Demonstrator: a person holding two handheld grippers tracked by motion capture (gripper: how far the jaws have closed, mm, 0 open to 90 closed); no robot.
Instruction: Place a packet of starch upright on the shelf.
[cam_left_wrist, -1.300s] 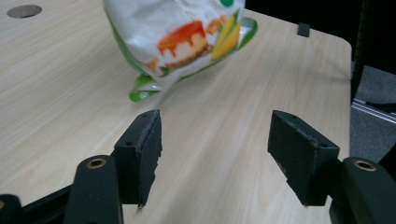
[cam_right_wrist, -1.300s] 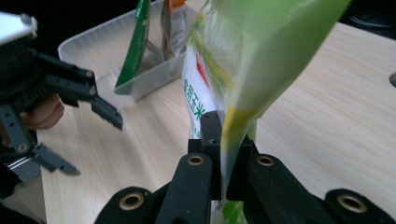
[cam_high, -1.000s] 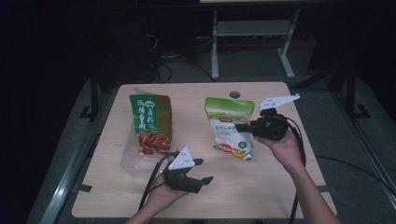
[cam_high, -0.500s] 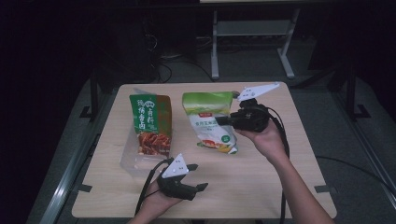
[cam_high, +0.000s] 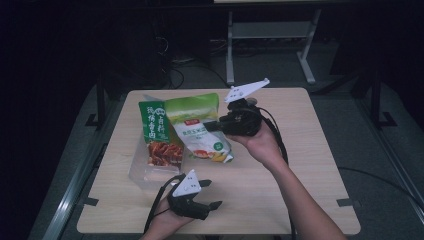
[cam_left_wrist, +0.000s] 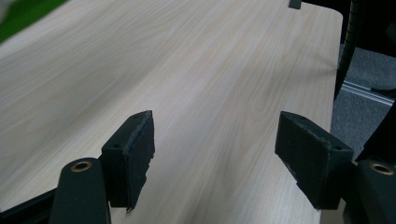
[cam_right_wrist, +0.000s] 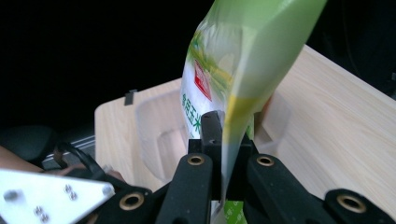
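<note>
Pinching the light green pouch (cam_high: 199, 127) by its edge in our right gripper (cam_high: 212, 125), we hold it lifted just beside the dark green pouch (cam_high: 157, 135); our left gripper (cam_high: 212, 194) gapes wide, having just been opening, over bare table (cam_left_wrist: 224, 70).

Two snack bags were counted: one light green bag (cam_high: 199, 127) and one dark green bag (cam_high: 157, 132). One clear plastic tray (cam_high: 142, 172) lay on the single wooden worktop (cam_high: 300, 165). Two grippers were present, the left gripper (cam_high: 212, 194) and the right gripper (cam_high: 212, 126).
</note>
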